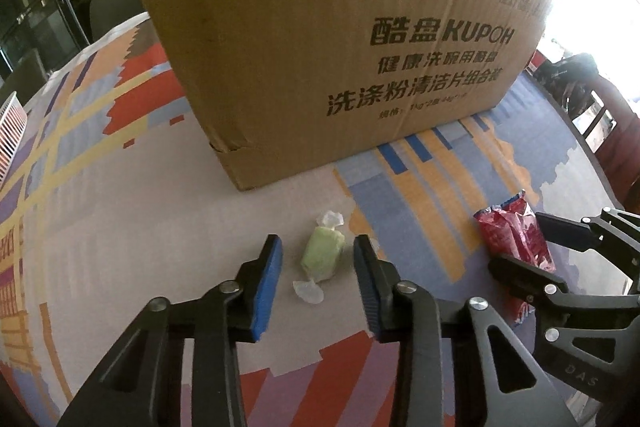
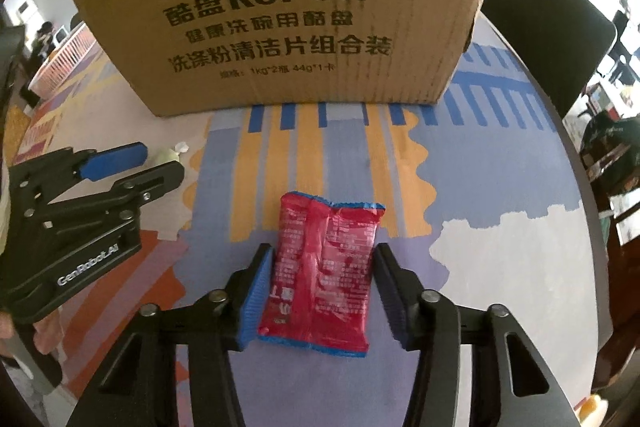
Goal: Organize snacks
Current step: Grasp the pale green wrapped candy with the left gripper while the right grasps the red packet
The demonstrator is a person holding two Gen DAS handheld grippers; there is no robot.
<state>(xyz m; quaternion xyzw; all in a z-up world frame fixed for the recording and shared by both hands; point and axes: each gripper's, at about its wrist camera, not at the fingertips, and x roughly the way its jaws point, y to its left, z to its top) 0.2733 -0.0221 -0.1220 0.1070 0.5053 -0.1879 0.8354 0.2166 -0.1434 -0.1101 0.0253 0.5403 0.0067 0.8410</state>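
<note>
The left tongs (image 1: 318,277) stand wide apart, their blue pads on either side of a green candy (image 1: 323,255) in a clear twisted wrapper. The candy lies flat on the counter (image 1: 120,219) between the pads, with a gap showing on each side, so neither pad is touching it.

The right tongs (image 2: 320,289) are also spread wide, straddling a red snack packet (image 2: 325,267) with blue crimped ends. The packet lies flat on the counter (its printed back faces up); the left pad sits just beside its edge, and whether it touches cannot be told, while the right pad stands slightly apart.

From the left wrist view the packet (image 1: 514,247) lies to the right of the candy, with the right tongs (image 1: 524,245) around it. From the right wrist view the left tongs (image 2: 144,167) appear at the left, with a bit of the candy (image 2: 170,155) showing past them.

Behind both snacks stands 1 large cardboard box (image 1: 340,39) printed with "KUPOH", resting on the counter's colourful patterned cloth (image 2: 500,187). A dark chair (image 2: 548,27) stands beyond the counter at the right.
</note>
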